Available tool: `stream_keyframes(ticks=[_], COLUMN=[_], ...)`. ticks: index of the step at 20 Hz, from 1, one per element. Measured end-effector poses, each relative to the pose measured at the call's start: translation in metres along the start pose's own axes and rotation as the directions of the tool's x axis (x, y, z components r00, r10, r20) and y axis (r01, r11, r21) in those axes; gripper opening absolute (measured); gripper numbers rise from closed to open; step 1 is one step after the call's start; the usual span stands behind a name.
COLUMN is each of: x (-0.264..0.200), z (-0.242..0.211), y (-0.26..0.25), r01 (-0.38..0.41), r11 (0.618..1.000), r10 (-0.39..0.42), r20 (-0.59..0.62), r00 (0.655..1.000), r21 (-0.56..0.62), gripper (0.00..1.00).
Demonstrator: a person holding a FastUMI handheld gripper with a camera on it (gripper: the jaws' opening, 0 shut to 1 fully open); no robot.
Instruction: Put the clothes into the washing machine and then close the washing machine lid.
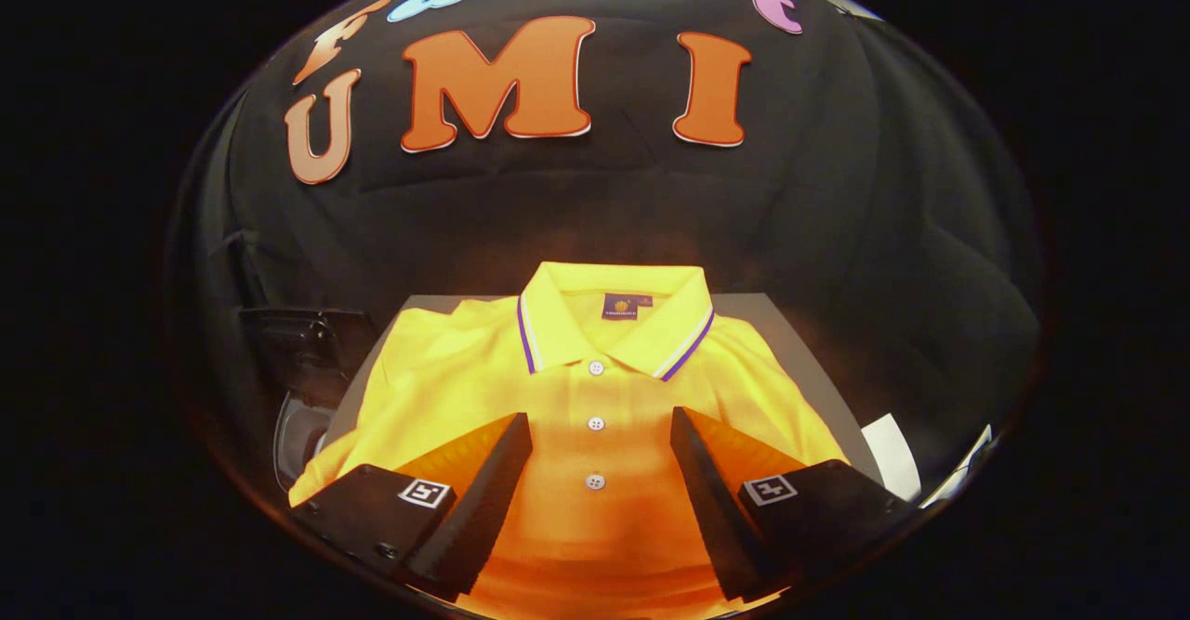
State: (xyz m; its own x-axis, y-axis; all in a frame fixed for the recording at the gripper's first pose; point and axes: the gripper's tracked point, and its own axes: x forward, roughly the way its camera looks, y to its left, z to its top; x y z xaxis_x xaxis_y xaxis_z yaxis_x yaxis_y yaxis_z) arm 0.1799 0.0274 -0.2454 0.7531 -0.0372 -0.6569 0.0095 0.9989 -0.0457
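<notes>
Right now the gripper [601, 471] hangs over a folded yellow polo shirt [595, 388], its 2 fingers spread wide with nothing between them but the button placket. The shirt lies flat on a grey board [799, 341], collar pointing away from the fingers, and 3 white buttons [596, 424] run down the middle, straight through the gap.

The step in hand looks like the first pick of the shirt. To do it well, I would come down so both fingers straddle a good thickness of cloth near the placket, press into the folds, then close fully so several layers are pinched and not just the top one. A shallow bite would likely let the shirt unfold and drag on the way to the machine. Lifting slowly at first would show whether the whole garment follows.

Harder to read: beside the board, off the left finger, sits a dark shape with a pale round rim [297, 434] that may be the washing machine, but it is too dim and cut off to say. Something white [892, 453] lies by the board's other side, unidentifiable. Whether the fingers touch the cloth yet, I cannot tell.
</notes>
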Motion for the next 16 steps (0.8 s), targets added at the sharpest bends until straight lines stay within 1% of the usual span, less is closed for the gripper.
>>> stream_keyframes(ticks=[1, 2, 3, 6, 7, 8, 10, 12, 13, 14, 16], x=[0.002, 0.002, 0.002, 0.003, 0.002, 0.001, 0.002, 0.002, 0.0, -0.001, -0.004], z=[0.003, 0.003, 0.0, 0.002, 0.001, 0.0, -0.001, -0.002, -0.002, -0.002, -0.004], y=[0.002, 0.003, 0.001, 0.001, -0.001, -0.001, -0.001, 0.002, 0.004, 0.01, 0.015], r01=[-0.015, -0.023, -0.036, -0.067, -0.074, -0.083, -0.084, -0.078, -0.09, -0.114, -0.137], r11=[1.0, 0.999, 0.999, 0.997, 0.997, 0.997, 0.996, 0.997, 0.996, 0.993, 0.99], r10=[0.014, 0.022, 0.036, 0.065, 0.073, 0.083, 0.084, 0.078, 0.09, 0.113, 0.137], r20=[0.023, 0.018, 0.004, 0.05, 0.052, 0.04, 0.001, -0.02, -0.022, -0.028, -0.016], r00=[1.0, 1.0, 0.999, 0.997, 0.996, 0.996, 0.996, 0.997, 0.996, 0.993, 0.99], r21=[0.02, 0.03, 0.023, 0.032, 0.017, -0.004, 0.004, 0.001, -0.018, -0.019, -0.012], gripper=[0.98, 0.98, 0.97, 0.97, 0.96, 0.96, 0.95, 0.88, 0.85, 0.81, 0.44])
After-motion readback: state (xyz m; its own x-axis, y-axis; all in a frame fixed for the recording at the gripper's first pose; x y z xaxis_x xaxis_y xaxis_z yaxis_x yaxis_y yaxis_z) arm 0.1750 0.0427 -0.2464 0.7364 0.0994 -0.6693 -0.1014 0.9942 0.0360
